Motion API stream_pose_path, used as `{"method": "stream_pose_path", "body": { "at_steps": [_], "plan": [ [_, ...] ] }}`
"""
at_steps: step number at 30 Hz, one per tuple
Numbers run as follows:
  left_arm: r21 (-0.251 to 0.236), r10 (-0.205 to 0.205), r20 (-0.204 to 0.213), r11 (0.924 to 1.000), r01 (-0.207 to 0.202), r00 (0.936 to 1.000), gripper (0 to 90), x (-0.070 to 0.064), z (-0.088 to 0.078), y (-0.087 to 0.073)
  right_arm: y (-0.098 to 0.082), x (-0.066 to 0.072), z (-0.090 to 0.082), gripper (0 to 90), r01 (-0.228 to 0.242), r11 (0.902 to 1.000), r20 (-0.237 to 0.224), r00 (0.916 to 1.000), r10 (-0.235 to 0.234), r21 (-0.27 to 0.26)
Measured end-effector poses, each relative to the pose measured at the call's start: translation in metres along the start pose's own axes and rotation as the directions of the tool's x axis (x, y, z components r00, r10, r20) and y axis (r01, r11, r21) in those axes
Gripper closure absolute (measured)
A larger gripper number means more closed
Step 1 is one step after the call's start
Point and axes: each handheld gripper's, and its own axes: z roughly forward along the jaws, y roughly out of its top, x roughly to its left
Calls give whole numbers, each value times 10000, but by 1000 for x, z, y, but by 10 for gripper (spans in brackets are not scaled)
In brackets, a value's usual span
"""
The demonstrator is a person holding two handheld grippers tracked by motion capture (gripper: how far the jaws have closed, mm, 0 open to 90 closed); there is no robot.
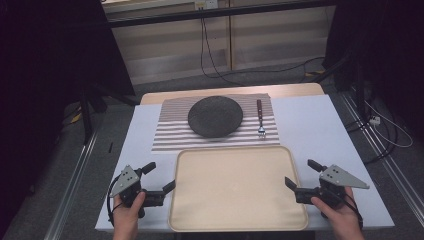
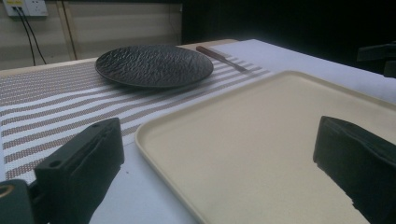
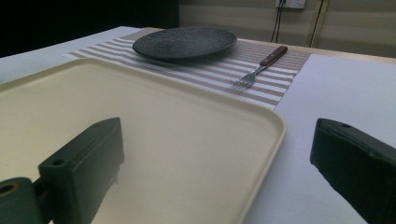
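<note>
Dim room, soft overhead light, dark corners, blurred near foreground

— What do we have nearest us?
— A cream tray (image 1: 238, 220), bare, at six o'clock on the white table (image 1: 305, 120). Our left gripper (image 1: 160, 178) sits at about eight o'clock of it, jaws spread and empty, pointing at its left rim.
— And the other?
— The right gripper (image 1: 302, 173) at four o'clock, jaws likewise apart, aimed at the right rim.
— Beyond the tray?
— At twelve, a striped placemat (image 1: 170, 135) carrying a dark plate (image 1: 215, 116). At the plate's three o'clock lies a fork (image 1: 260, 119), its handle seemingly wooden.
</note>
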Motion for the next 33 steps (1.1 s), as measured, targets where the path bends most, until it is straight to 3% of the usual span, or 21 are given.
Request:
{"method": "stream_pose_path", "body": {
  "at_steps": [8, 16, 23, 33],
  "plan": [
    [120, 166, 148, 9998, -167, 9998, 21, -1, 2, 1, 4, -3, 5, 27, -30, 9999, 148, 9999, 28, 114],
    [98, 234, 326, 9997, -238, 9992, 21, -4, 6, 2, 7, 2, 10, 29, 411, 9986, 44, 9991, -413, 343],
    [55, 163, 339, 9998, -165, 9993, 21, -3, 6, 2, 7, 2, 11, 30, 445, 9980, 73, 9990, -449, 451],
    [60, 235, 380, 9997, -238, 9990, 21, -3, 6, 3, 25, -5, 31, 29, 307, 9989, 113, 9995, -311, 351]
  ]
}}
